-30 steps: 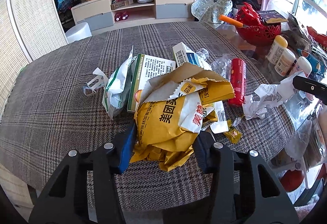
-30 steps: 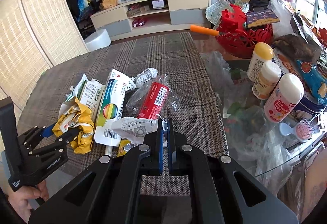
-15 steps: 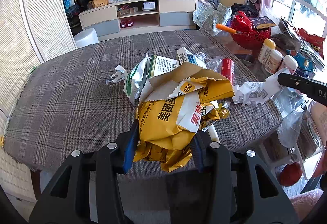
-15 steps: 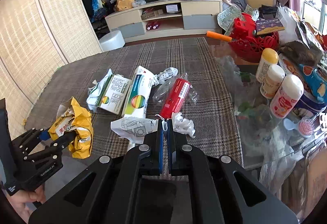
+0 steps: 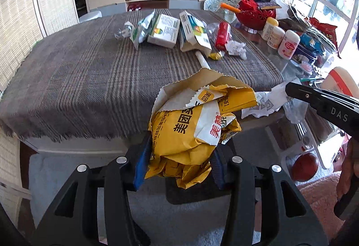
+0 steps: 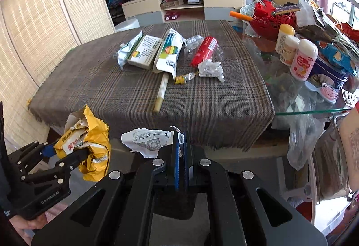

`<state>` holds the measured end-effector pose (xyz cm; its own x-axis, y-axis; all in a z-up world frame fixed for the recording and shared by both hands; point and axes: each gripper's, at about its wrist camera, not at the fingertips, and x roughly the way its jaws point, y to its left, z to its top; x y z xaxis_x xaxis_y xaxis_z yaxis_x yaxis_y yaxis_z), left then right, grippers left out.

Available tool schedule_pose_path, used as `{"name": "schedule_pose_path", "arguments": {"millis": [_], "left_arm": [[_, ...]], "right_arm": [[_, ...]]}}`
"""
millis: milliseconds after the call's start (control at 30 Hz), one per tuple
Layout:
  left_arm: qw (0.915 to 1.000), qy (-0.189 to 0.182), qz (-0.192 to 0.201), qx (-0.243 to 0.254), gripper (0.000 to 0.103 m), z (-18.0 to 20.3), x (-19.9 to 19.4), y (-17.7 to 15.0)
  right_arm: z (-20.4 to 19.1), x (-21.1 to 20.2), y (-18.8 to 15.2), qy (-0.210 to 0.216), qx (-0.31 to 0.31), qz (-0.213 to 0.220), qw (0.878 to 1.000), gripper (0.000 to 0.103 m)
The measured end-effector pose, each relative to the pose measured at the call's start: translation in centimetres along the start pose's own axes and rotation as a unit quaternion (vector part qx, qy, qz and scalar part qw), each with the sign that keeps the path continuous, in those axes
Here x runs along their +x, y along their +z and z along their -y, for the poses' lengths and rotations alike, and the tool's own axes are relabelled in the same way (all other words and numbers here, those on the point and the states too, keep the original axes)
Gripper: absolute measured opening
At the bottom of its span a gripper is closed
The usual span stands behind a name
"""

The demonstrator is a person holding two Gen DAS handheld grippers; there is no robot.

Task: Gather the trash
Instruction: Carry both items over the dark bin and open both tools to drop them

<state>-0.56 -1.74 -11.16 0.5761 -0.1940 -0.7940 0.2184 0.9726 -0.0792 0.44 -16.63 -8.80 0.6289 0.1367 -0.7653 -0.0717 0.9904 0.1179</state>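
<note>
We see bare plaid cloth [image 6: 125, 89] on the near and left side of the red tube [image 6: 205, 50], wide enough for a gripper. Boxes [image 6: 143, 52] and wrappers crowd just left of the tube; bottles [image 6: 303, 59] stand to its right on the glass.

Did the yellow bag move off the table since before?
Yes. The yellow bag, held by the left gripper, was over the plaid tablecloth among the trash; now it hangs past the cloth's near edge, over the floor.
</note>
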Motion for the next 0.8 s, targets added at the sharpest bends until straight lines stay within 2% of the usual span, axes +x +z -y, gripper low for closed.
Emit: {"name": "schedule_pose_path", "arguments": {"millis": [167, 267, 400, 633, 800], "left_arm": [[0.9991, -0.012, -0.037, -0.018, 0.046, 0.2, 3.1, -3.7], [0.9984, -0.011, -0.051, -0.022, 0.046, 0.3, 5.2, -4.8], [0.9963, -0.025, -0.079, -0.021, 0.046, 0.8, 8.1, -5.7], [0.9934, -0.023, -0.112, -0.013, 0.047, 1.7, 11.7, -6.2], [0.9916, -0.020, -0.126, -0.021, 0.055, 1.3, 12.7, -6.1]], "right_arm": [[0.3, 3.1, -2.9, -0.012, -0.002, -0.049, 0.999, 0.005], [0.9, 5.3, -4.4, -0.015, 0.004, -0.074, 0.997, 0.005], [1.7, 8.5, -5.6, -0.006, 0.024, -0.108, 0.994, 0.005], [1.9, 12.2, -6.2, 0.005, 0.040, -0.144, 0.989, 0.005], [1.9, 13.2, -6.2, 0.014, 0.041, -0.154, 0.987, 0.009]]}}
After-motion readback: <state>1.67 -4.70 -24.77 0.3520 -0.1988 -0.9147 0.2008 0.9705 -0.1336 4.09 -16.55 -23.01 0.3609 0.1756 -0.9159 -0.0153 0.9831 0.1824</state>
